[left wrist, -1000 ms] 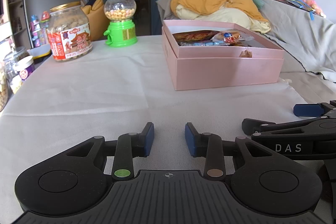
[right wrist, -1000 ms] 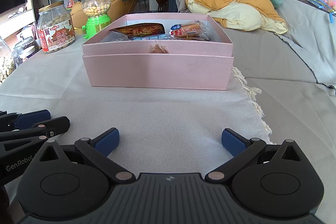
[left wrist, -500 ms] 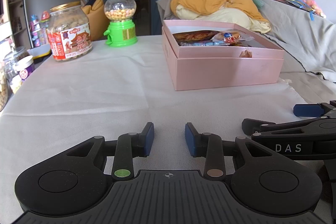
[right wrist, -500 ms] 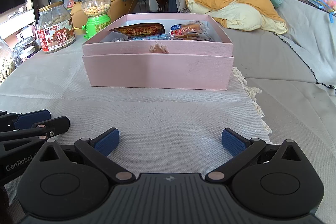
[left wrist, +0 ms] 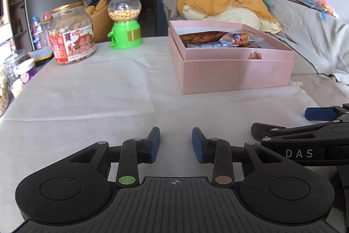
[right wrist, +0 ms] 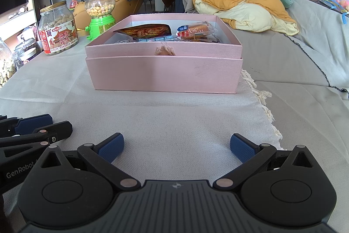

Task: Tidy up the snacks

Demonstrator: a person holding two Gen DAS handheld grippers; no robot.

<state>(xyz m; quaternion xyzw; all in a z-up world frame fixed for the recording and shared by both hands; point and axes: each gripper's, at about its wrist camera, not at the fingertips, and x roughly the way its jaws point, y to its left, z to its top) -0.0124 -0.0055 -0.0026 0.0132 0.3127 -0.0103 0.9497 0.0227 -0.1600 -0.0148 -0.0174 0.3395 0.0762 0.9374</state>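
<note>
From the left wrist: left gripper low over the near edge of the tabletop, fingers a little apart with nothing between, only white cloth showing in the gap. Off to the right, right gripper seen side-on, lettered "DAS" on its body. Toward the far right of the tabletop, a pink box nested in its own lid, presumably so the lid stays out of the way while filling; inside, wrapped snacks already laid flat. At the far left corner, a peanut jar with a red label in Chinese characters, too small to read here, and beside it a green candy dispenser; further jars off the left edge. From the right wrist: right gripper also at the near edge, fingers spread wide and empty, aimed square at the box front, probably parked. Left gripper at the left, marked "GenRobot". Jar label readable here as "鱼皮花生". Snacks in the box: a dark red pouch and a clear-wrapped sausage with a blue tag, print illegible. By the look of it, sorting nearly complete, with no loose packets on the cloth.
</note>
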